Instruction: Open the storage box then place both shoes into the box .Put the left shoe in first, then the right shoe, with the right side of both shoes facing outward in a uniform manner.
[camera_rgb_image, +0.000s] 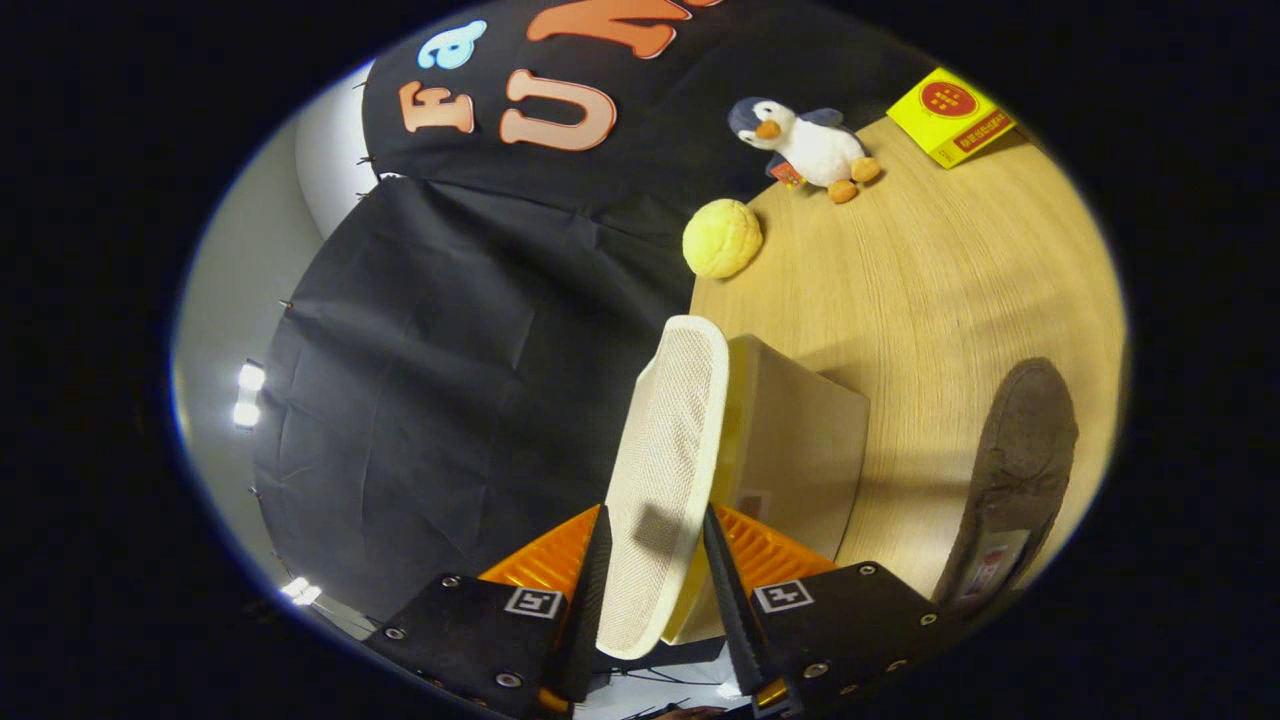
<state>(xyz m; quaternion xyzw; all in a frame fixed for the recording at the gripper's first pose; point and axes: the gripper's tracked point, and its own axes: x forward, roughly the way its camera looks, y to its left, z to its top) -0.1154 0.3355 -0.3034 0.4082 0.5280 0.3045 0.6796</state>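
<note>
The shoe (665, 470) held in the gripper (655, 575) shows its pale, finely textured sole, turned on edge and reaching forward from between the two fingers toward the booth's dark wall. Both black fingers (592, 585) press against its sides near the heel end, so the jaws are closed down to the width of the sole and have it clamped; orange ribbed parts of the gripper sit just behind the fingers. The upper of this shoe is turned away, so I cannot tell whether it is the left or the right one.

Just behind the sole, touching or nearly touching it, stands the storage box (795, 450), a cream-coloured block on the wooden table (960, 270). From this angle it looks closed, though its opening may face away; the view is too skewed to be sure.

The second shoe (1015, 470), a dark brown fuzzy slipper, lies on the table well apart from the box, on the far side of it from the held shoe, with a label visible inside its heel.

Beyond the box, near the table's edge, rests a round yellow ball (722, 238). Farther on sits a plush penguin (805, 145), and past it a yellow carton (950, 115) with red markings.
</note>
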